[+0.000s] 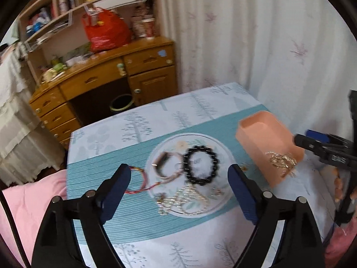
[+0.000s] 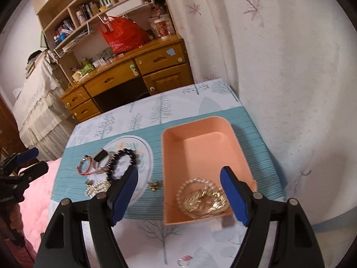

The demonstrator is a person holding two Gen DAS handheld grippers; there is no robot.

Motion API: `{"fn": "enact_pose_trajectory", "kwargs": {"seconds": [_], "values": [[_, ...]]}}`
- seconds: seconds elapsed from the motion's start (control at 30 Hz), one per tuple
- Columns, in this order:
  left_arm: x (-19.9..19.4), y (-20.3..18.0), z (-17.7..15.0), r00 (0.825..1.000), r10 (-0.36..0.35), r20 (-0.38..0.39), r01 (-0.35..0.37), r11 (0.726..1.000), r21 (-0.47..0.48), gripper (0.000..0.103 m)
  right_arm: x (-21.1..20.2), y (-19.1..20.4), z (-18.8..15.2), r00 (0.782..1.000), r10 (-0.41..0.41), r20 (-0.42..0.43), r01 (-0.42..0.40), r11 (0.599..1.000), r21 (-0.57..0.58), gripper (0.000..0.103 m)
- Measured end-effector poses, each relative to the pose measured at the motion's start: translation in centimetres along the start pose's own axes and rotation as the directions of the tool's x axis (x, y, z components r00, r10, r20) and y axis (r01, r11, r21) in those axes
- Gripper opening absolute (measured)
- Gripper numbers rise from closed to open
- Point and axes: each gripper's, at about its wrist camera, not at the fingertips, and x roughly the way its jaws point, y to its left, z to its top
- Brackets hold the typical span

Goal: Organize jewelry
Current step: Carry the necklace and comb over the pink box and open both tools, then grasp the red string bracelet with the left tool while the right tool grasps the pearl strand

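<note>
A black bead bracelet (image 1: 200, 165), a pink-strapped watch (image 1: 166, 165), a red cord bracelet (image 1: 139, 182) and a gold-and-pearl chain (image 1: 183, 199) lie on and beside the white round mat (image 1: 221, 151). My left gripper (image 1: 179, 185) is open and empty above them. The pink tray (image 2: 200, 143) holds gold chains (image 2: 204, 201) and a clear bead bracelet (image 2: 196, 182). My right gripper (image 2: 178, 189) is open and empty above the tray's near left corner. A small gold brooch (image 2: 153, 186) lies between mat and tray. A ring (image 2: 184, 261) lies near the table's front edge.
The table wears a teal and white tree-print cloth (image 2: 142, 120). A white curtain (image 2: 279, 55) hangs right behind it. A wooden desk (image 1: 100, 80) with shelves and a red bag (image 1: 104, 31) stands beyond. Pink bedding (image 1: 29, 203) lies to the left.
</note>
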Motion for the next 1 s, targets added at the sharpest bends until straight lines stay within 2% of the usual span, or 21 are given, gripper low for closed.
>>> {"fn": "enact_pose_trajectory", "kwargs": {"seconds": [0.07,0.37,0.43,0.57,0.67,0.73,0.83,0.93,1.0], "values": [[0.2,1.0,-0.2,0.999,0.038,0.006,-0.038,0.999,-0.023,0.093,-0.1,0.8,0.0,1.000,0.030,0.006,-0.030,0.999,-0.009,0.077],[1.8,5.9,0.0,0.991,0.130,0.015,-0.128,0.987,-0.097,0.094,-0.2,5.9,-0.6,0.983,0.180,0.032,-0.176,0.980,-0.091,0.077],[2.8,7.2,0.3,0.991,0.130,-0.011,-0.130,0.983,-0.131,0.101,0.3,7.2,-1.0,0.976,0.215,0.019,-0.213,0.973,-0.090,0.077],[6.1,9.3,0.3,0.985,0.145,-0.096,-0.162,0.968,-0.194,0.102,2.0,10.2,-2.2,0.964,0.265,-0.013,-0.265,0.958,-0.114,0.077],[9.3,10.6,-0.4,0.972,0.142,-0.190,-0.184,0.957,-0.224,0.102,4.0,12.4,-3.6,0.966,0.254,-0.056,-0.260,0.954,-0.147,0.077],[11.4,11.6,-1.0,0.963,0.100,-0.249,-0.164,0.953,-0.253,0.102,5.5,13.8,-4.6,0.968,0.236,-0.090,-0.249,0.951,-0.181,0.077],[13.4,12.6,-1.9,0.956,0.040,-0.292,-0.135,0.940,-0.312,0.102,7.8,15.6,-6.1,0.971,0.197,-0.136,-0.225,0.945,-0.238,0.077],[15.1,13.5,-2.6,0.942,0.007,-0.336,-0.132,0.927,-0.352,0.102,9.2,16.8,-7.1,0.982,0.130,-0.137,-0.166,0.940,-0.297,0.077],[16.1,13.8,-2.9,0.931,-0.040,-0.363,-0.105,0.922,-0.373,0.102,9.9,17.2,-7.5,0.984,0.102,-0.144,-0.143,0.937,-0.318,0.077]]}}
